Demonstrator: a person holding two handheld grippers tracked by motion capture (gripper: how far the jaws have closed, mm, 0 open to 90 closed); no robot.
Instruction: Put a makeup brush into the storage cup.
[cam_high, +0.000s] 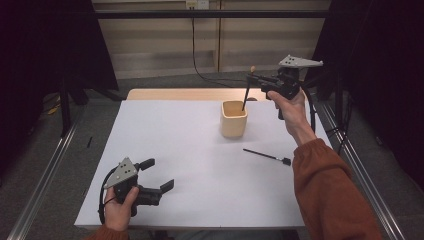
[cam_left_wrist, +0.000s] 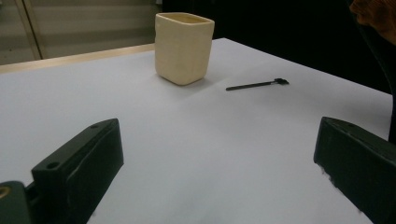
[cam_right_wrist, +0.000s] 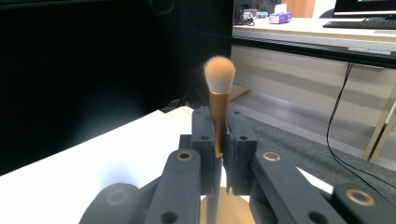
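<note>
A cream square cup (cam_high: 234, 118) (cam_left_wrist: 184, 47) stands on the white table (cam_high: 190, 165), right of centre toward the back. My right gripper (cam_high: 255, 79) (cam_right_wrist: 217, 135) is held above and just right of the cup, shut on a makeup brush (cam_high: 247, 90) (cam_right_wrist: 219, 98). The brush stands bristle end up, and its dark handle reaches down into the cup's mouth. A second thin black brush (cam_high: 267, 156) (cam_left_wrist: 258, 84) lies flat on the table in front of the cup to the right. My left gripper (cam_high: 161, 175) (cam_left_wrist: 215, 172) rests open at the near left corner, nothing between its jaws.
A bare wooden strip (cam_high: 190, 94) runs along the table's far edge. Metal rails (cam_high: 45, 175) flank the table on both sides. A black cable (cam_high: 200, 75) trails over the floor behind. The person's orange sleeve (cam_high: 330, 195) crosses the table's near right corner.
</note>
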